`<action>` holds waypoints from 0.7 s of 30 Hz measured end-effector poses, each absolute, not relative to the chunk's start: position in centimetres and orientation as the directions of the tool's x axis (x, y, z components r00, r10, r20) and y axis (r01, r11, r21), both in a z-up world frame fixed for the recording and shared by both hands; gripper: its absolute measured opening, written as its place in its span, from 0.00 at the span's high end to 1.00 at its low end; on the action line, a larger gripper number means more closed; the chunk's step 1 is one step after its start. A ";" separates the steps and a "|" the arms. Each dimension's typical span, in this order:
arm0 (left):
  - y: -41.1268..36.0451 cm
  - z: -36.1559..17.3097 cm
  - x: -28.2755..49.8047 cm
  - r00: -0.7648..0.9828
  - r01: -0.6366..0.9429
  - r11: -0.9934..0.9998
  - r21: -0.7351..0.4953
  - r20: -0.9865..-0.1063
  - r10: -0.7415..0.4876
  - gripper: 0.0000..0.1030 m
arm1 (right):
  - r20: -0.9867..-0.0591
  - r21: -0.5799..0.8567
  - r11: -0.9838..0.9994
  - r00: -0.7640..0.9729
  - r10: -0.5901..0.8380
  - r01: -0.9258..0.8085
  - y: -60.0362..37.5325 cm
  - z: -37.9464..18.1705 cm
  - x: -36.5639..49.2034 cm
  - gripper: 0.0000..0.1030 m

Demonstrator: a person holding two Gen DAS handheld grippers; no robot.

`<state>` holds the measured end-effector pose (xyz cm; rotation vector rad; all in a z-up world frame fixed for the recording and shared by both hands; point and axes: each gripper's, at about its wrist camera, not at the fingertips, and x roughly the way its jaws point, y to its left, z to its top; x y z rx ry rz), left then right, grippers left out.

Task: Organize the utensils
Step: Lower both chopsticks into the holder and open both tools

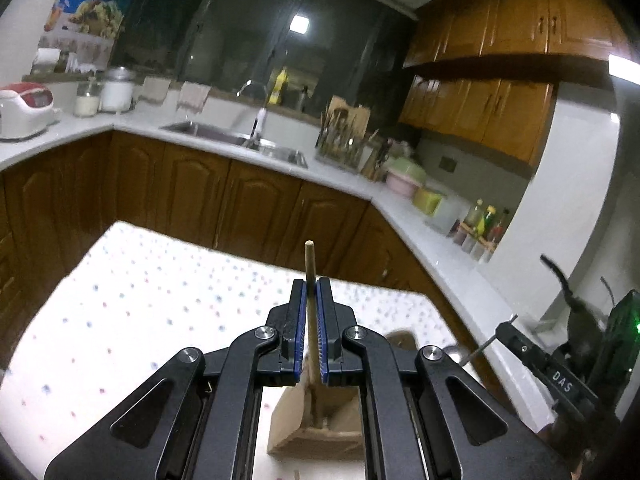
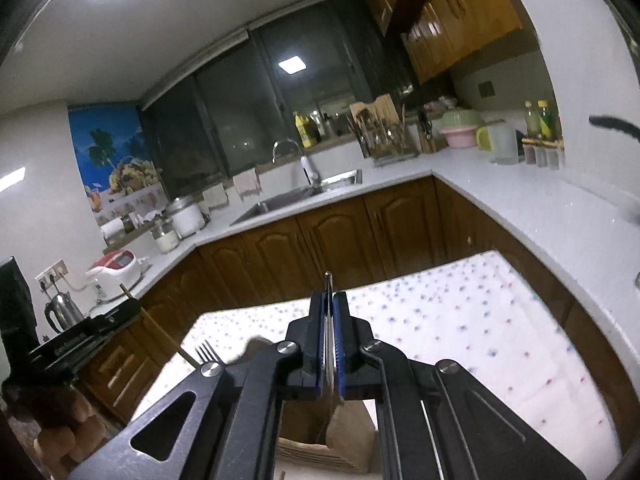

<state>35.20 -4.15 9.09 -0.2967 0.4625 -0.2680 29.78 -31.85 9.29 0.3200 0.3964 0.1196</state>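
Grippers holding utensils over a wooden holder on a dotted tablecloth.

Left gripper (image 1: 311, 292) is pinching a wooden stick (image 1: 309, 264) upright between pressed-together jaws, its lower end reaching into the wooden holder (image 1: 316, 432). Right gripper (image 2: 329, 304) is clamping a thin metal utensil (image 2: 328, 280) above the same holder. A fork (image 2: 208, 351) is showing left of the holder, over the tablecloth (image 1: 140, 292).

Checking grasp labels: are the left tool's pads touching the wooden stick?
Touching. The left wrist view shows the left tool with both blue pads pressed against the wooden stick, no gap.
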 end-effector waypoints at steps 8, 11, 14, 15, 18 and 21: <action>-4.7 8.2 34.9 0.855 0.191 0.932 -0.308 -0.414 -0.312 0.95 | -0.379 0.334 0.942 0.909 0.174 -0.041 -32.1 8.4 30.3 0.96; -4.7 8.3 35.0 0.856 0.191 0.935 -0.299 -0.416 -0.308 0.95 | -0.380 0.340 0.940 0.908 0.176 -0.040 -32.2 8.4 30.3 0.96; -4.7 8.5 35.0 0.855 0.189 0.936 -0.296 -0.419 -0.305 0.95 | -0.381 0.340 0.940 0.907 0.177 -0.040 -32.2 8.3 30.5 0.96; -4.7 8.6 35.0 0.854 0.186 0.937 -0.294 -0.423 -0.303 0.95 | -0.382 0.343 0.939 0.907 0.179 -0.041 -32.3 8.3 30.5 0.96; -4.4 8.7 35.2 0.843 0.184 0.934 -0.306 -0.439 -0.310 0.93 | -0.392 0.357 0.933 0.901 0.185 -0.037 -32.4 8.2 30.7 0.90; -3.9 9.1 34.9 0.838 0.185 0.927 -0.327 -0.440 -0.322 0.73 | -0.389 0.384 0.923 0.900 0.198 -0.037 -32.9 8.1 30.5 0.79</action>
